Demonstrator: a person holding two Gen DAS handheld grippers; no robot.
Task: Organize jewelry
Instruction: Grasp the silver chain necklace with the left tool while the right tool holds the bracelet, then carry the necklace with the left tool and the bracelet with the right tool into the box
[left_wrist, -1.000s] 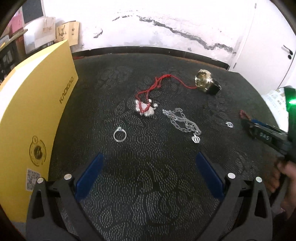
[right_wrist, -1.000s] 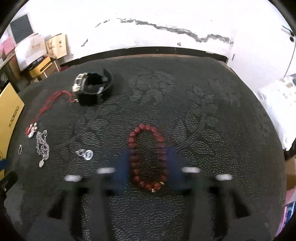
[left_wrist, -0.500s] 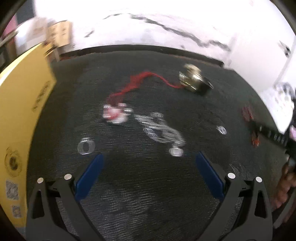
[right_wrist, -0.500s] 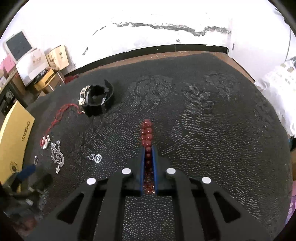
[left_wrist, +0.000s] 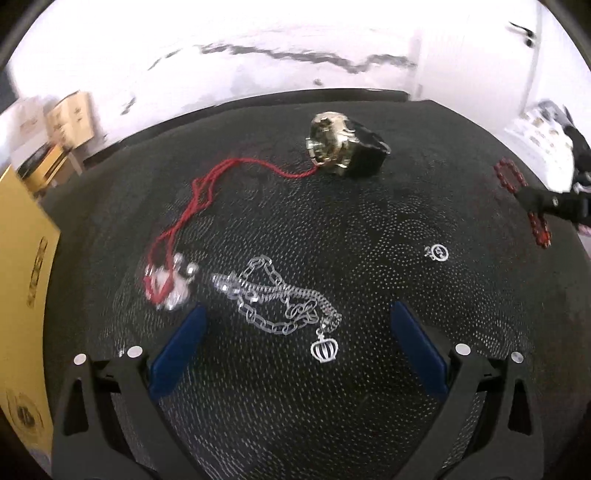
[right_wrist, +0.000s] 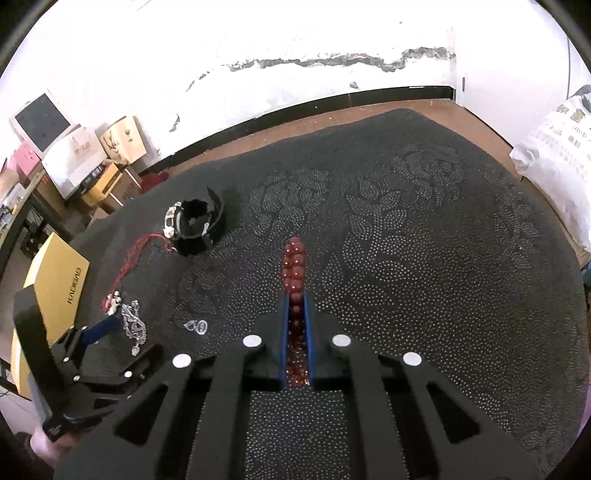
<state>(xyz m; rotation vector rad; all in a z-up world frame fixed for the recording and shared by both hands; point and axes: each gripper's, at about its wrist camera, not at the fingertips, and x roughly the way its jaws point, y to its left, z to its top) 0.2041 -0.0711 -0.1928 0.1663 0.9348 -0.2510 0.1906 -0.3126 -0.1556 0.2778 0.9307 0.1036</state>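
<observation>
Beads (right_wrist: 294, 264) that lay flat a moment ago are now squeezed tight in the right gripper (right_wrist: 295, 325), ready to move, while the left gripper (left_wrist: 295, 325) hangs wide open over the chain (left_wrist: 280, 302).

Worktop (right_wrist: 424, 258): black cloth cover, matt, rough with a raised dotted floral pattern. Bead bracelet (right_wrist: 294, 260): dark red beads, smooth, glossy. Chain necklace (left_wrist: 280, 302): bright silvery metal links, shiny; crown charm (left_wrist: 324, 349) of the same metal. Cord necklace (left_wrist: 199, 192): red braided thread, matt, with polished silver-looking beads. Watch (left_wrist: 341, 146): gold-toned metal case, glossy; black strap, dull. Fingers (left_wrist: 177, 354): blue pads, smooth matt; black plastic frames, metal rivets. Yellow box (left_wrist: 22, 295): smooth card, slight sheen.
</observation>
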